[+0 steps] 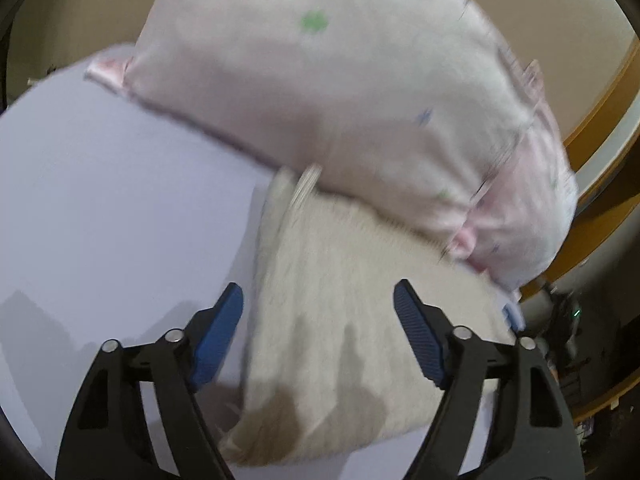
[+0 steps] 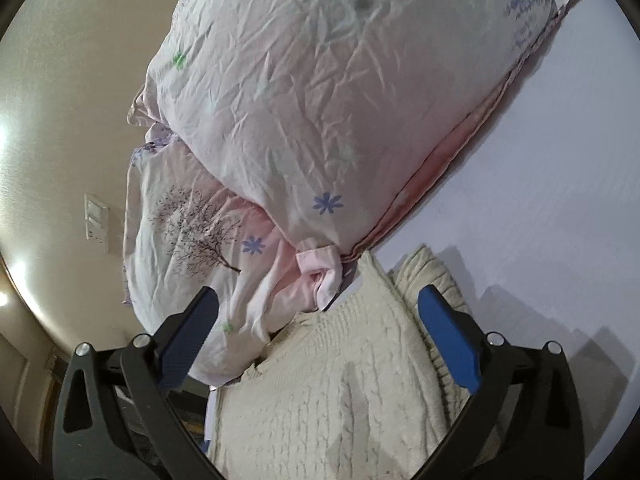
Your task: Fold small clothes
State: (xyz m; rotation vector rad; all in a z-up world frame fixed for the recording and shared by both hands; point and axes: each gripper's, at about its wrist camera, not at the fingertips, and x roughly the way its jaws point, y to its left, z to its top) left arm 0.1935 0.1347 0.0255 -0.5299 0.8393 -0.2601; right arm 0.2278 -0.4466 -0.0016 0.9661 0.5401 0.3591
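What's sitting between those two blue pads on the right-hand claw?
In the right wrist view, the open right gripper frames the cream cable-knit sweater; the pink floral pillow lies just beyond.

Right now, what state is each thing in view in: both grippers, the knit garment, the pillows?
left gripper: open, fingers apart, holding nothing, over the knit.
right gripper: open, holding nothing, over the knit.
cream knit garment: lying on the sheet, looks folded over in layers, one end at the pillow.
flowered pillow: wrinkled, resting partly on another pillow.
tree-print pillow: partly under the flowered one.
pale sheet: smooth.
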